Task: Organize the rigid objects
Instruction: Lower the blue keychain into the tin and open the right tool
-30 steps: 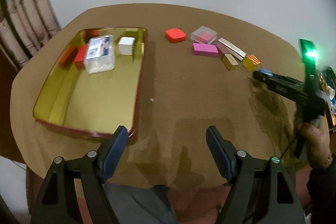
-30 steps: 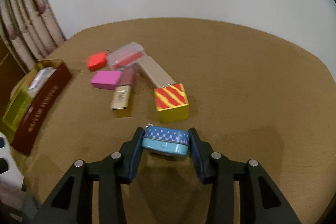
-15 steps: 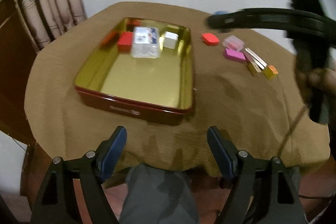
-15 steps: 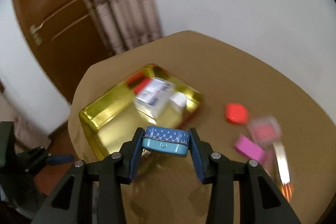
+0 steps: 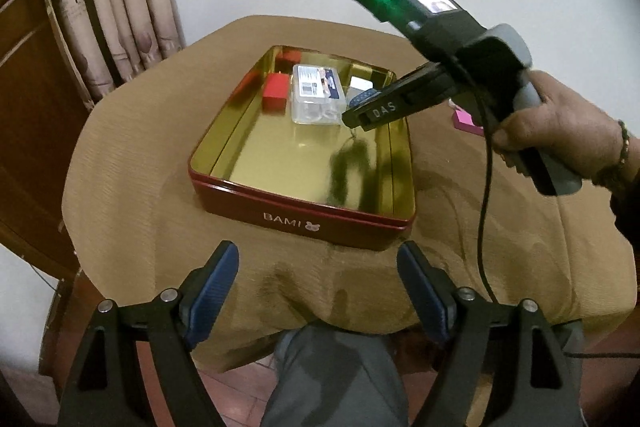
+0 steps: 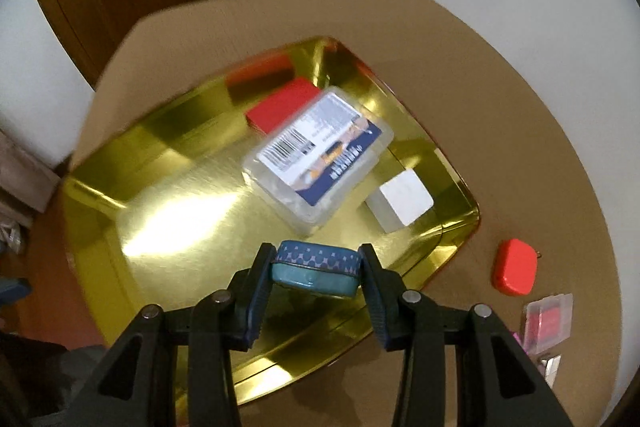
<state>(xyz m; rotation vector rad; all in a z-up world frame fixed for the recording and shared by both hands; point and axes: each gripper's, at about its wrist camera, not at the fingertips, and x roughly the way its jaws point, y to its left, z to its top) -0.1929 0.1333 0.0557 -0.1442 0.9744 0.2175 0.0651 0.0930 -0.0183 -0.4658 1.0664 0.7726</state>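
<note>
One small blue tin [image 6: 315, 269] sits clamped by its short ends in your right gripper [image 6: 316, 283], hanging over the near-right part of the gold tray [image 6: 168, 211]. It looks light, rigid and smooth-sided, so judge it prone to slipping or swivelling between the pads; keep the hold centred and lower it flat. Inside the tray lie a clear plastic box [image 6: 316, 163], a white block [image 6: 402, 201] and a red block [image 6: 282, 105]. Your left gripper [image 5: 318, 293] hangs empty before the tray, its jaws wide and just opened further.

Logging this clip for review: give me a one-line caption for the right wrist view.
Right gripper holds a small blue tin above the gold tray.
</note>
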